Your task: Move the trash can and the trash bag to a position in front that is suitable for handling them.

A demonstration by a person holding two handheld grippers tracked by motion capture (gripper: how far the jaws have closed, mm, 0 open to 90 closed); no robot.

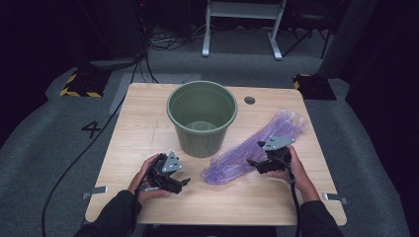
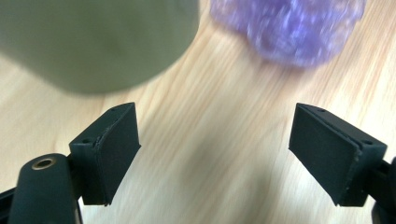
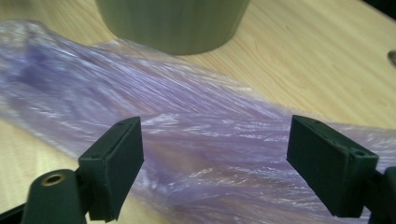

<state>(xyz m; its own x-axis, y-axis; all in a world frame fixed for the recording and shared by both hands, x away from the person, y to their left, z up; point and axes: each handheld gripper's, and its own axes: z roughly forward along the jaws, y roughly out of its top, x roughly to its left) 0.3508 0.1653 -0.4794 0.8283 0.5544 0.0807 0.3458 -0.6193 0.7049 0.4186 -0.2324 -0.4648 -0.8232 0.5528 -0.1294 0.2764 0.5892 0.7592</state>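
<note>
The purple plastic bag lies flat on the tabletop, a long, crinkled roll of thin, translucent film with glossy streaks and fine lengthwise creases. Its long axis runs diagonally: the bunched, rounded end sits near the middle of the tabletop just in front of the bucket, and the wider, puffier end points away toward the far right corner. In the right gripper view the bag spans the picture from side to side, its folds running along its length, pale lilac where light catches it and darker violet in the hollows.

The right gripper sits over the middle of the bag, its matte black fingers released and spread wide, one to each side of the film, with no pad pressing on it. The left gripper is on the near left part of the tabletop, pointing toward the bag's near end but apart from it; its fingers are likewise spread, with bare wood between them and the blurred end of the bag farther ahead.

Just beside the bag stands a dull green bucket, round, smooth-walled and tapering toward its base, upright with its mouth open. The tabletop is pale wood with a straight, fine grain and rounded corners.
</note>
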